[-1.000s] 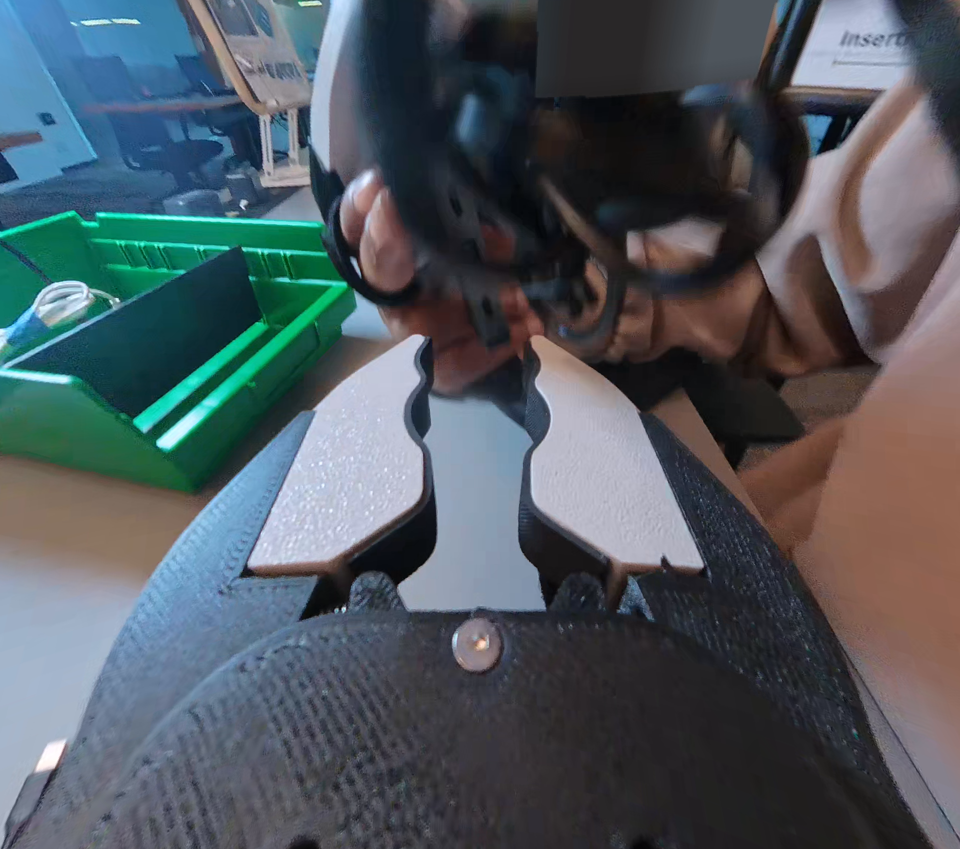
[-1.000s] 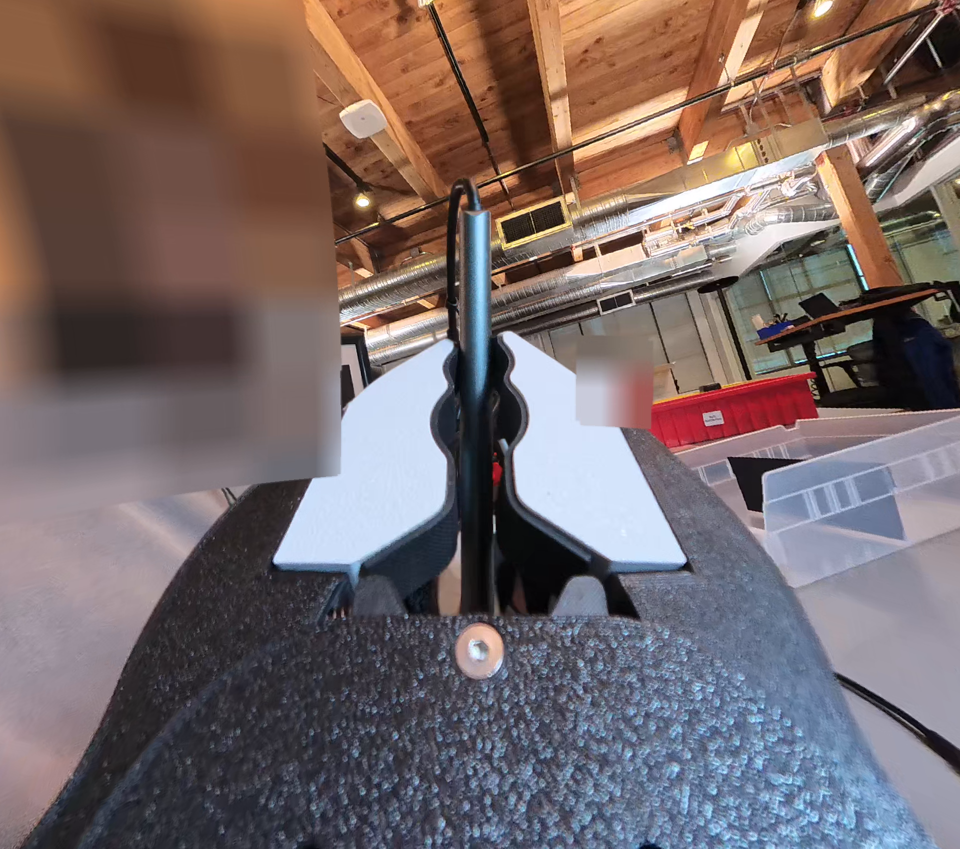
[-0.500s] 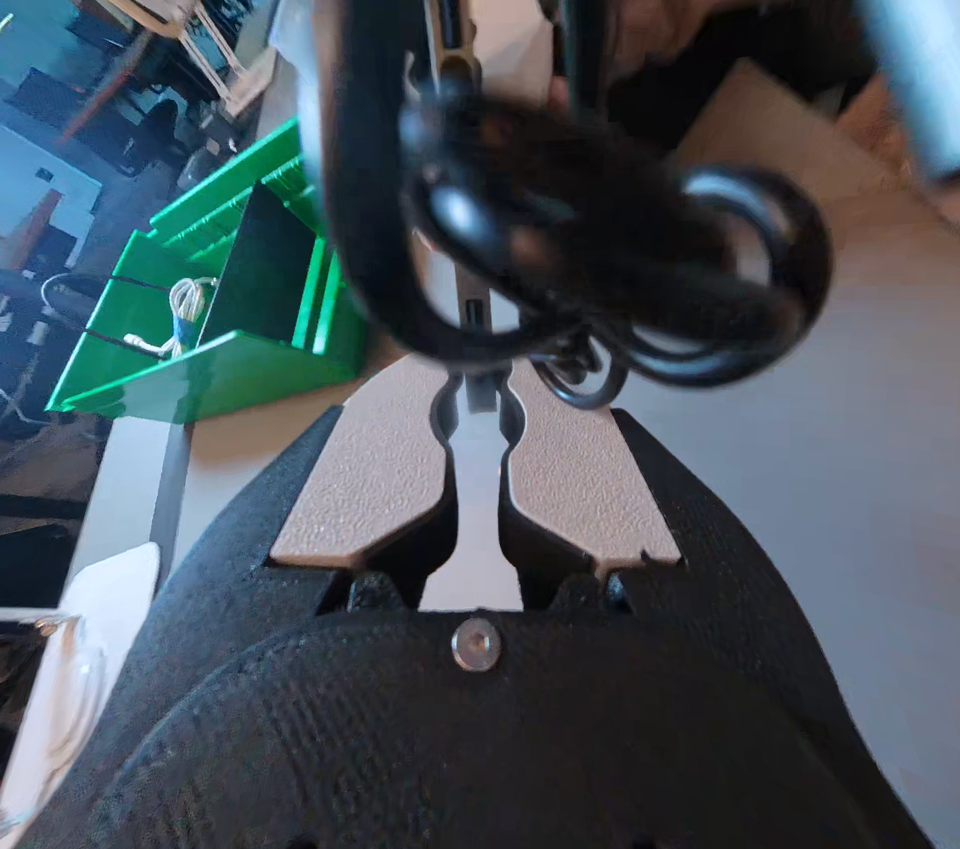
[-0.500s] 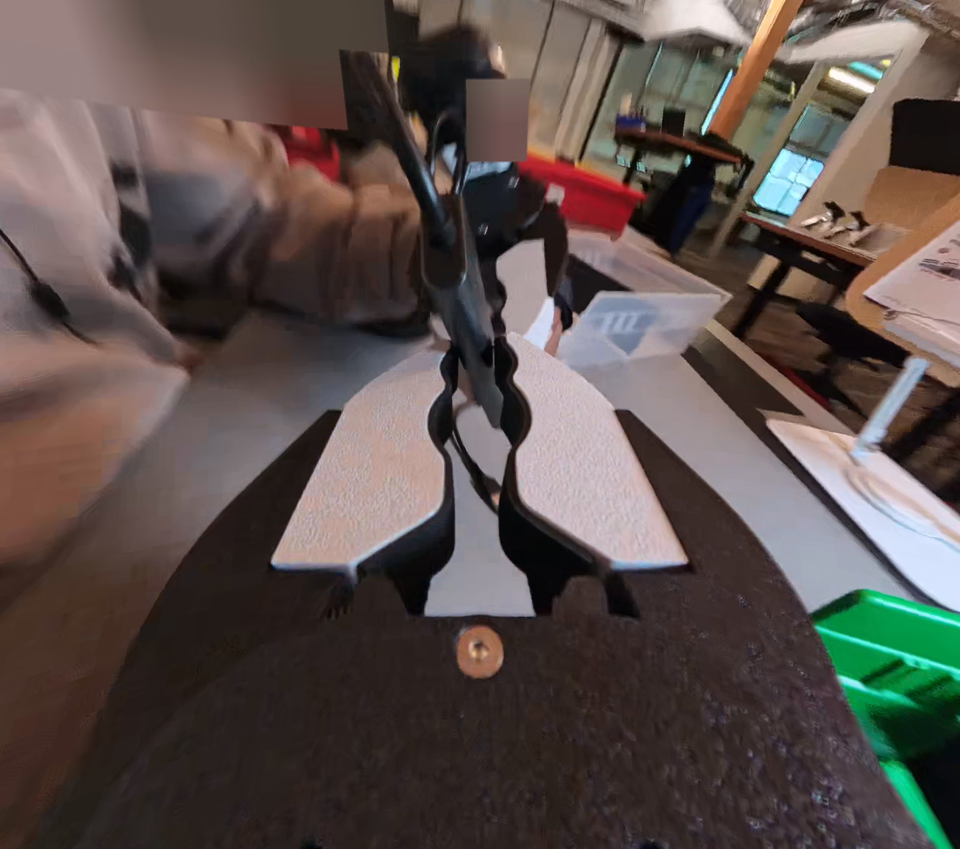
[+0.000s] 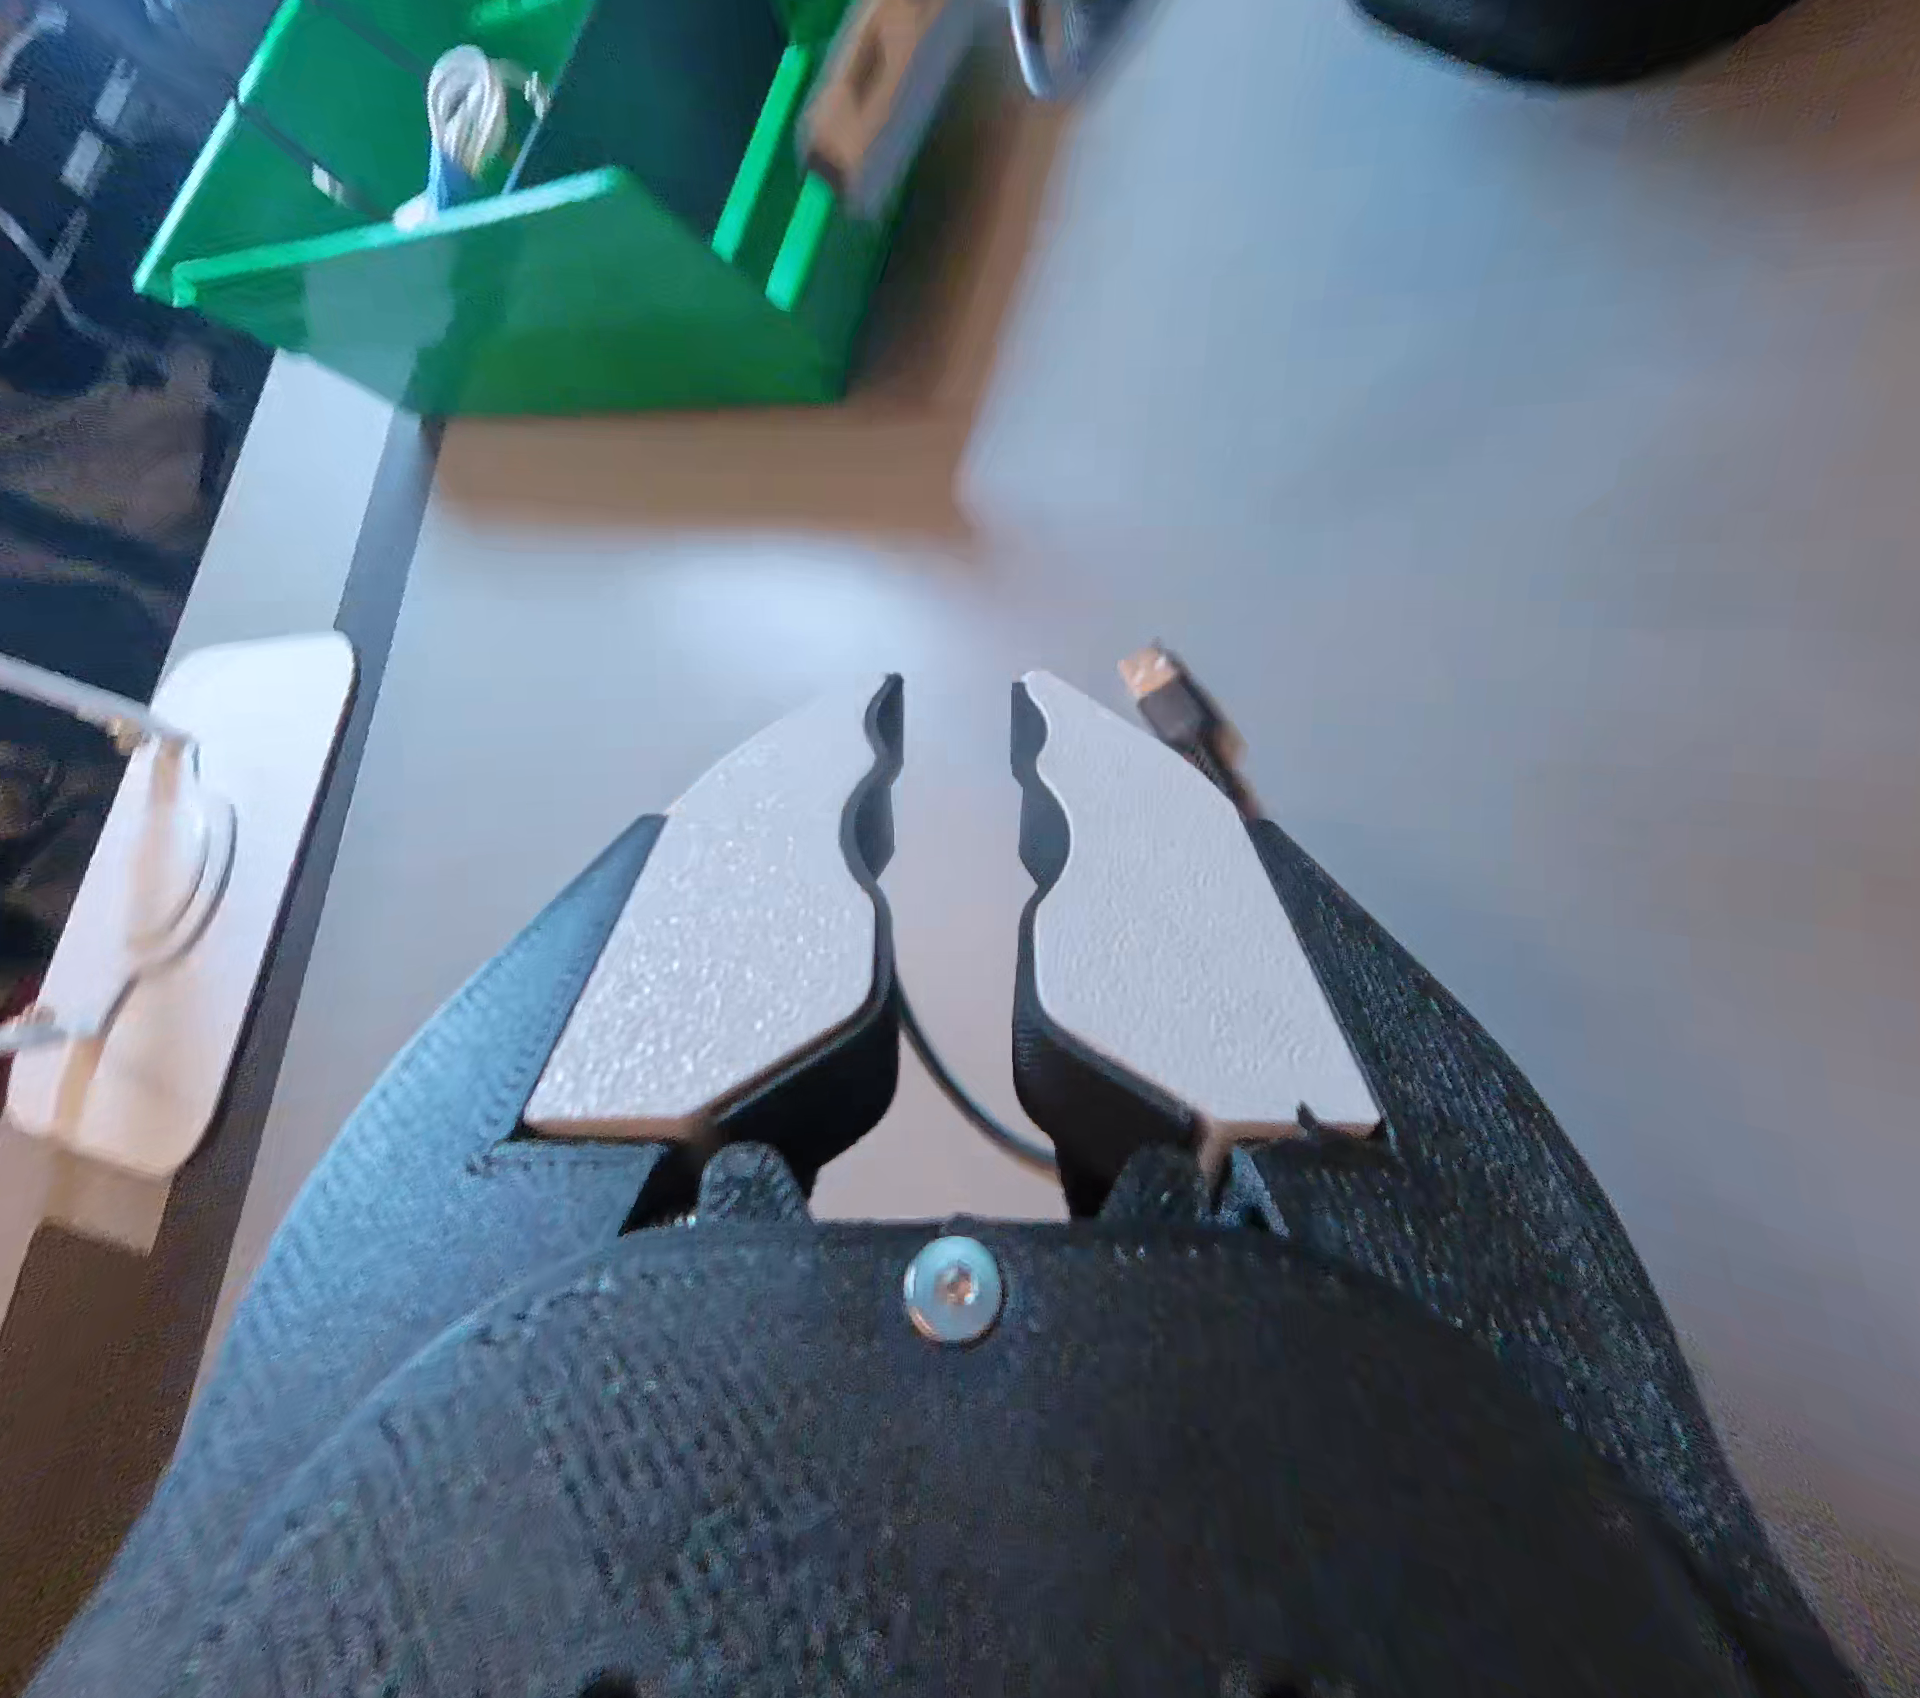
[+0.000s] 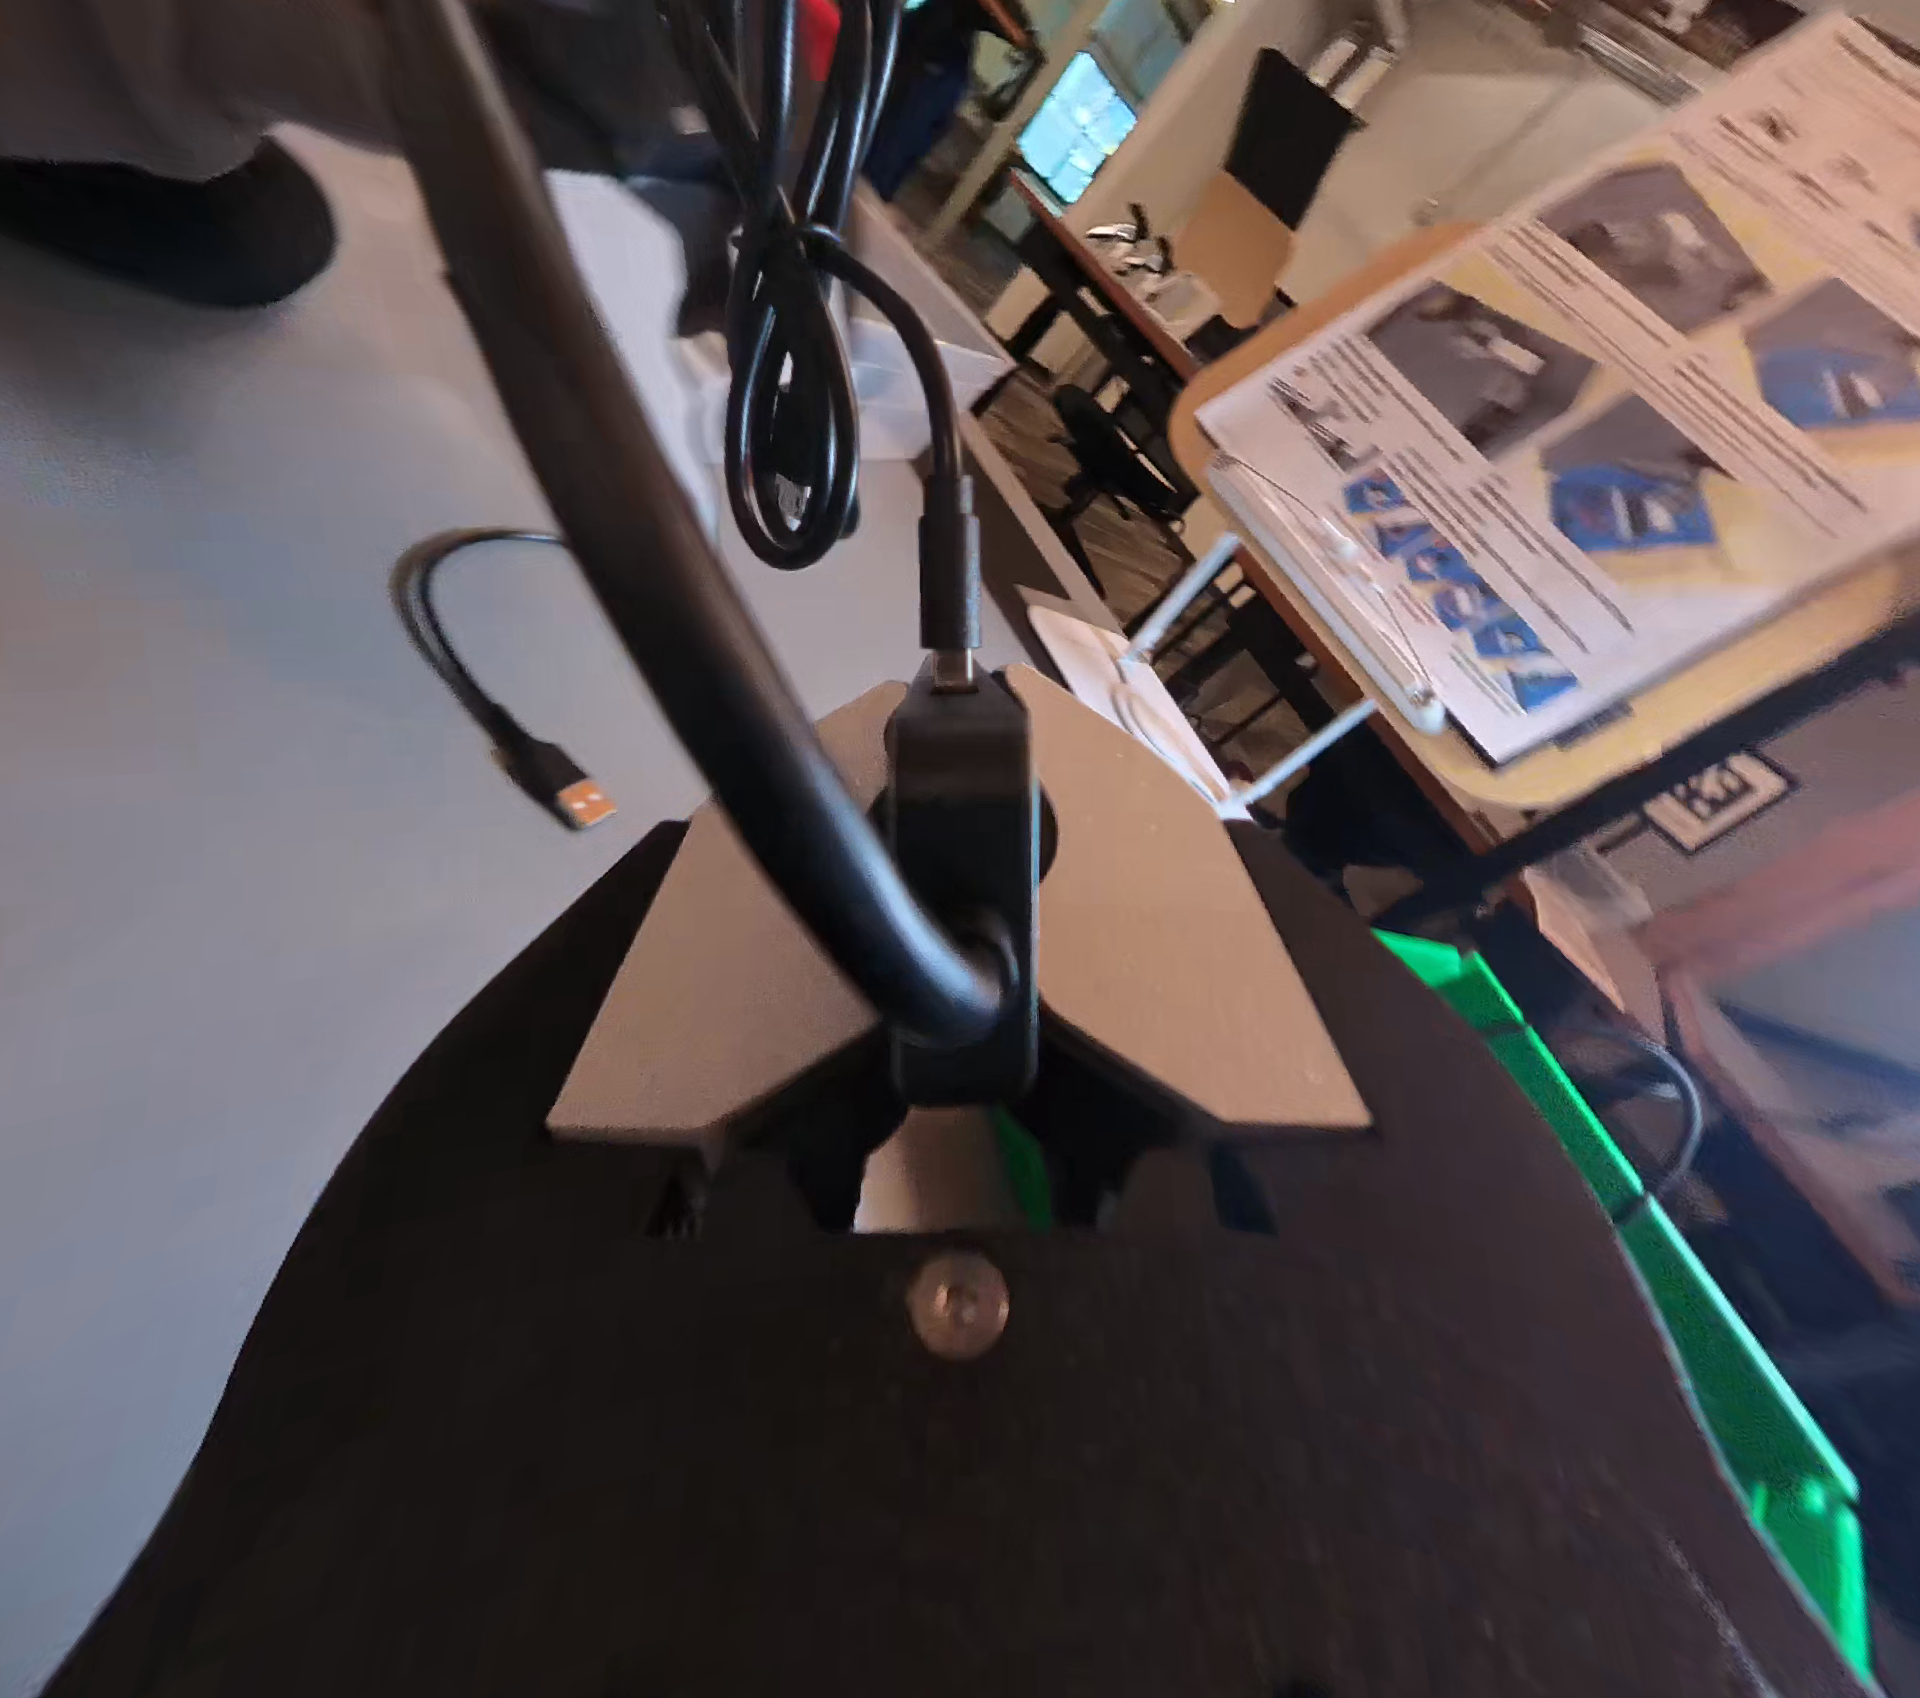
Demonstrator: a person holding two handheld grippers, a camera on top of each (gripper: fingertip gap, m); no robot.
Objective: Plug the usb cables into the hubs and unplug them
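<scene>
Left wrist view: the left gripper (image 5: 954, 692) is partly open and holds nothing, with a loose USB plug (image 5: 1172, 705) just beside its right tip, likely the next thing to grab. Right wrist view: the right gripper (image 6: 951, 682) squeezes a dark hub (image 6: 961, 827) with a black cable plug (image 6: 948, 583) stuck in its far end, probably held steady for plugging.

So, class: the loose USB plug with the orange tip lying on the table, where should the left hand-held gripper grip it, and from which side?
Grip the USB plug by its black moulded body, just behind the orange tip. It lies flat, just right of the open left hand-held gripper, so probably come from above, fingers across its two long sides and the tip left free.
</scene>
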